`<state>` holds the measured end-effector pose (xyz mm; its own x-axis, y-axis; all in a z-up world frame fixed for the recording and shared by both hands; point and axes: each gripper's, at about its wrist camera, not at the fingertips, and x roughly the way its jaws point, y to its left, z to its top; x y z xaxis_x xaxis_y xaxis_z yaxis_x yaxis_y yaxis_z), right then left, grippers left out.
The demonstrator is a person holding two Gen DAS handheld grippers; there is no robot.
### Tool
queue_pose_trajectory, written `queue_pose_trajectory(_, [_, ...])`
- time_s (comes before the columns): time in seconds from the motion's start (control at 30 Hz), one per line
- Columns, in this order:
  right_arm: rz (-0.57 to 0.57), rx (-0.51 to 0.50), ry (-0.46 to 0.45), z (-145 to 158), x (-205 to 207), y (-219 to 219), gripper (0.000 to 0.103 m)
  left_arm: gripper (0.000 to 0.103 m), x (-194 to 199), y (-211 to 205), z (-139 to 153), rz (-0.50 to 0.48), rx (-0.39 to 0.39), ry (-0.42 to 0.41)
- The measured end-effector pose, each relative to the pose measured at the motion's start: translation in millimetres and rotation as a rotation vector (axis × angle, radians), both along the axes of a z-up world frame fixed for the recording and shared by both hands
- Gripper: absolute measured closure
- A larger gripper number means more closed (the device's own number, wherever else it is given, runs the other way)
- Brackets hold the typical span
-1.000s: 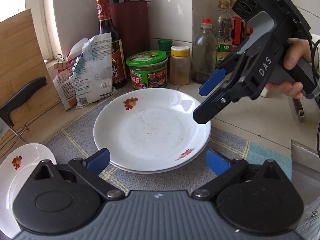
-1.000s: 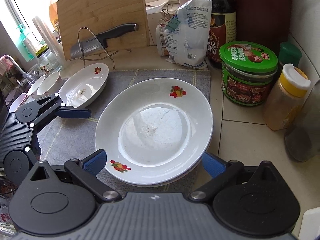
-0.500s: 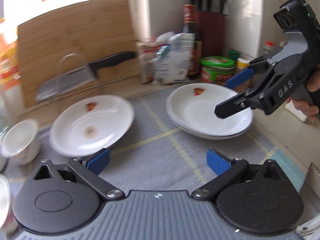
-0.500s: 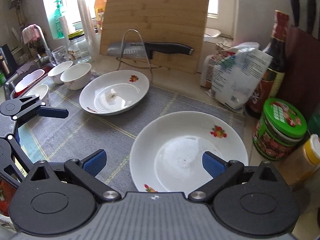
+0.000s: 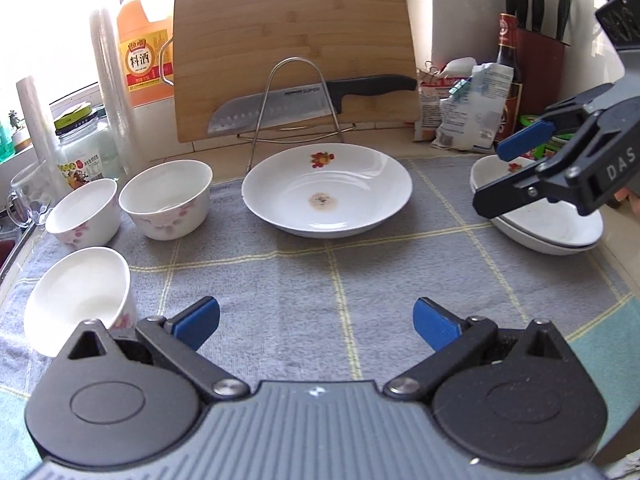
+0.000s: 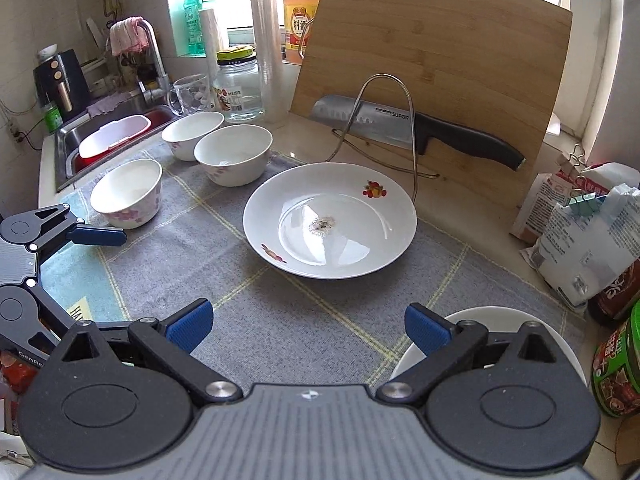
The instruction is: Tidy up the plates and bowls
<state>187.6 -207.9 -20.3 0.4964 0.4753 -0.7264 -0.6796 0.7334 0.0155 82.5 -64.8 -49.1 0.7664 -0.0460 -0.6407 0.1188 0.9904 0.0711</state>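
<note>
Both grippers have swung left from the stacked plates (image 5: 560, 232) toward the soiled plate (image 5: 326, 190), jaws wide and empty.

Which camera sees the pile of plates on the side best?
The left wrist view. There the stacked plates show two rims, one inside the other, at the right edge of the cloth, though the right gripper covers part. The right wrist view shows only a white sliver behind its own finger.
</note>
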Motion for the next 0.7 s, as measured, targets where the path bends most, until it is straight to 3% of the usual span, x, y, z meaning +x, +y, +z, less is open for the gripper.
queue_pose_trajectory(0.27, [-0.136,-0.029,0.013,-5,9,4,0.000,0.001,40,2,-24,-0.064,0.026,0.026])
queue_pose_trajectory(0.53, [-0.210,-0.060,0.042,-14,16,11,0.000,0.001,69,8,-42,-0.096,-0.012,0.103])
queue_pose_trajectory(0.7, [-0.233,-0.065,0.066,-18,19,15,0.000,0.001,75,11,-47,-0.113,-0.033,0.110])
